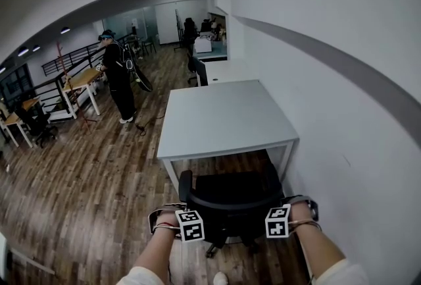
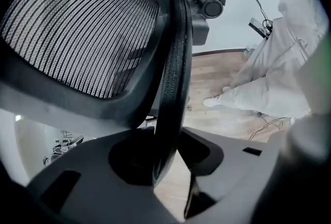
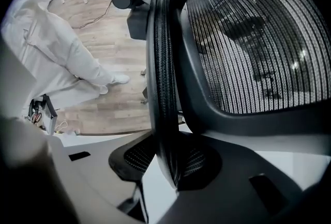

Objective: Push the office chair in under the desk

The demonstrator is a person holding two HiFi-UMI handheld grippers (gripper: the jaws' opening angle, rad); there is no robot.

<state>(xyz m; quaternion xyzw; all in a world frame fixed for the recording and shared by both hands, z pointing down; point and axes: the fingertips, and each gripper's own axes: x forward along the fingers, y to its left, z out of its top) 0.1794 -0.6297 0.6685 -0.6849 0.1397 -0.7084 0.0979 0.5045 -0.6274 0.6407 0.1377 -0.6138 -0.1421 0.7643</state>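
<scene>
Your left gripper (image 1: 168,216) and right gripper (image 1: 301,206) each clamp the office chair (image 1: 230,198) by its backrest rim (image 2: 175,62). The chair stands at the desk's (image 1: 223,116) near edge and isn't tucked under yet, so most of the push looks left to do.

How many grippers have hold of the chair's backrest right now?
2. The left gripper clamps the backrest of the office chair on the head view's left edge, and the right gripper clamps its right edge. No other gripper is in view.

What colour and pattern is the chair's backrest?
The backrest is black ribbed mesh; clearest in the left gripper view.
</scene>
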